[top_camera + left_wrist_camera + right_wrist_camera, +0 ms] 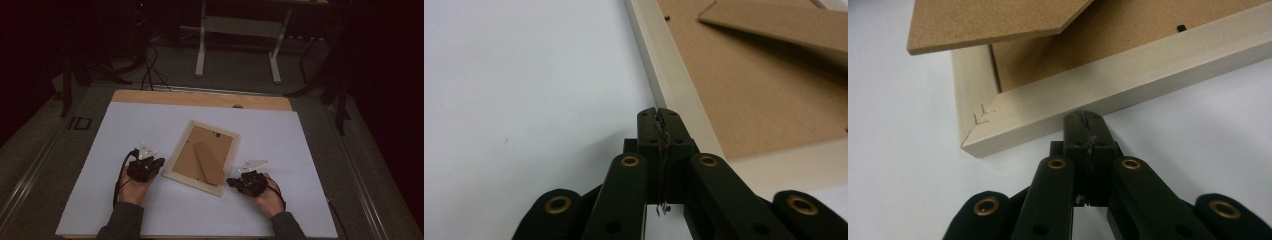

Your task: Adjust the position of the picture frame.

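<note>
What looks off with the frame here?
The picture frame lies face down, skewed to the table's edges, its stand flap lifted. The near corner's mitre joint shows a jagged crack. Both hand-held grippers sit shut at its edge.

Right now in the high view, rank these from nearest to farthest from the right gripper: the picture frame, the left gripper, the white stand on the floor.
1. Picture frame: just left of the right gripper.
2. Left gripper: across the frame, at its left edge.
3. White stand: on the floor beyond the table's far edge.
</note>
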Demonstrator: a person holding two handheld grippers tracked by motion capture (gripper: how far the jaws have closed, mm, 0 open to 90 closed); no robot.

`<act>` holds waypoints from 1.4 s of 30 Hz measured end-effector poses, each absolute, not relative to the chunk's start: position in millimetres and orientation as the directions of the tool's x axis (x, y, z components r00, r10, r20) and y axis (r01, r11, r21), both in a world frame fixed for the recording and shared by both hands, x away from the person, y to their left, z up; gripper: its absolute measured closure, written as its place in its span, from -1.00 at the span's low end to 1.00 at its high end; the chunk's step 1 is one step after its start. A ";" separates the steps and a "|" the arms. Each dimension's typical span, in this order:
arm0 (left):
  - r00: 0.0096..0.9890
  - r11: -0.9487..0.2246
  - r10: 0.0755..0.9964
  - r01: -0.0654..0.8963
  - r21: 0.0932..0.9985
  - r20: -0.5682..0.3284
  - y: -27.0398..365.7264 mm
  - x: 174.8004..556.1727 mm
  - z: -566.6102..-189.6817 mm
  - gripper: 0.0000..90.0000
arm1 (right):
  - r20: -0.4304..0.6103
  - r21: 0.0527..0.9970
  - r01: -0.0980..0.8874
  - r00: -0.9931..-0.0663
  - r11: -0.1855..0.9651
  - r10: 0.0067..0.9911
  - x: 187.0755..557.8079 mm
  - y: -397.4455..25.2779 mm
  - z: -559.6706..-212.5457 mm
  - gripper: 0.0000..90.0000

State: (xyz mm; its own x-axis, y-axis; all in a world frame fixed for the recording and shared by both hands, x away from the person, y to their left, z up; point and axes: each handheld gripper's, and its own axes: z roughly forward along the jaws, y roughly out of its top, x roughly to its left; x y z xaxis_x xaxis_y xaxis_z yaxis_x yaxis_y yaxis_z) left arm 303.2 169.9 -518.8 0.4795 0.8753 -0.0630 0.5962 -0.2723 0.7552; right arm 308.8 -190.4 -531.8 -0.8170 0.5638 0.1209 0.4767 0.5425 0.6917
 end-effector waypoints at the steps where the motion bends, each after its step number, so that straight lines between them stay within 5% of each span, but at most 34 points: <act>1: 0.478 -0.272 0.876 0.598 0.754 -0.063 170.7 300.3 -518.6 0.97 | 0.117 0.692 0.471 -0.821 0.547 0.559 308.5 -187.7 -531.9 1.00; 28: 0.502 -0.316 0.864 0.604 0.732 -0.041 172.1 277.1 -530.5 1.00 | 0.104 0.705 0.433 -0.847 0.562 0.522 305.8 -162.7 -533.7 1.00; 42: 0.479 -0.305 0.877 0.614 0.728 -0.036 174.2 283.4 -531.4 1.00 | 0.044 0.777 0.449 -0.738 0.441 0.673 345.5 -185.5 -515.7 0.99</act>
State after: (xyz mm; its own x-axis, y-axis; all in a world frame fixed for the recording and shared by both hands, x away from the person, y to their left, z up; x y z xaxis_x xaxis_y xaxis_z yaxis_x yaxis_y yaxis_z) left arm 283.4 174.2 -531.4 0.4786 0.8773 -0.0362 0.6142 -0.3050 0.7278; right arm 345.5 -185.5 -515.7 -0.7383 0.6730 0.0444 0.4491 0.4415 0.7768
